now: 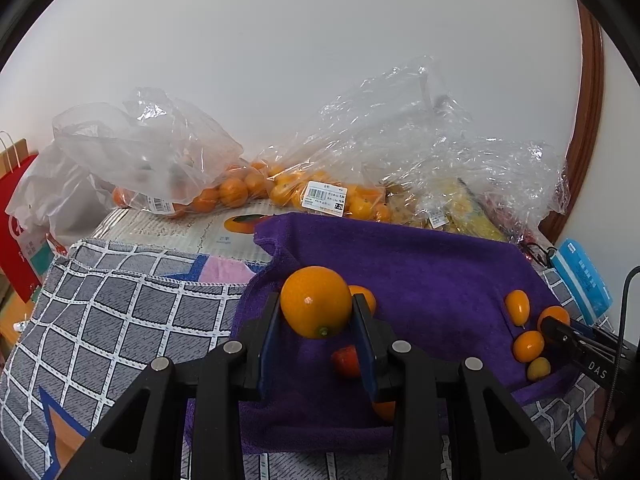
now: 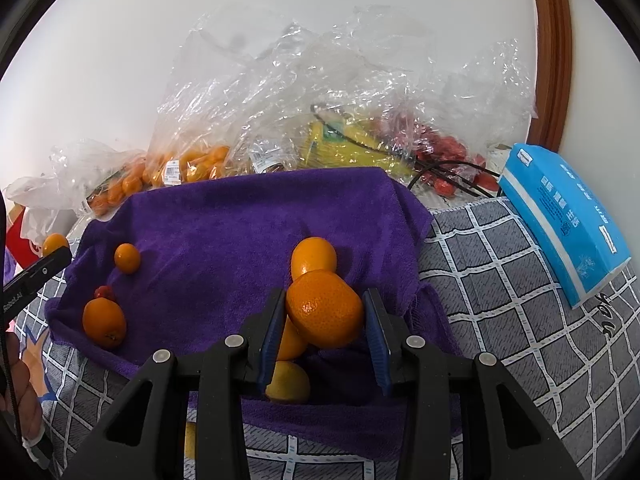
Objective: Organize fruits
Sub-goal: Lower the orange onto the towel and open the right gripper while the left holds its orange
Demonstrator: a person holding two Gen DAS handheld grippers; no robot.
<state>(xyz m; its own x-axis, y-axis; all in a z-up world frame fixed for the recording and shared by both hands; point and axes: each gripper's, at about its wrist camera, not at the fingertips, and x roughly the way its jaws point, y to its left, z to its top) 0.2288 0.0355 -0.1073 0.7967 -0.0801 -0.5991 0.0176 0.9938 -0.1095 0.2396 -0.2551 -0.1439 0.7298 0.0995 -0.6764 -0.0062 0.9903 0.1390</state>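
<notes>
My left tongs (image 1: 316,312) are clamping an orange (image 1: 315,301) | right tongs (image 2: 325,312) are gripping a mandarin (image 2: 325,309) | sorting, probably by kind | next: setting each down on the purple towel (image 2: 224,220).

This looks like a home. A grey checked cloth with white grid lines (image 2: 520,280) covers the surface at lower right, with a purple terry towel (image 2: 240,216) at centre. Along the plain white wall (image 1: 320,40) behind sit crinkled clear supermarket bags of small oranges (image 1: 320,192) with price labels. A brown curved wooden frame (image 2: 548,52) stands at upper right, a blue tissue pack (image 2: 568,216) below it.
</notes>
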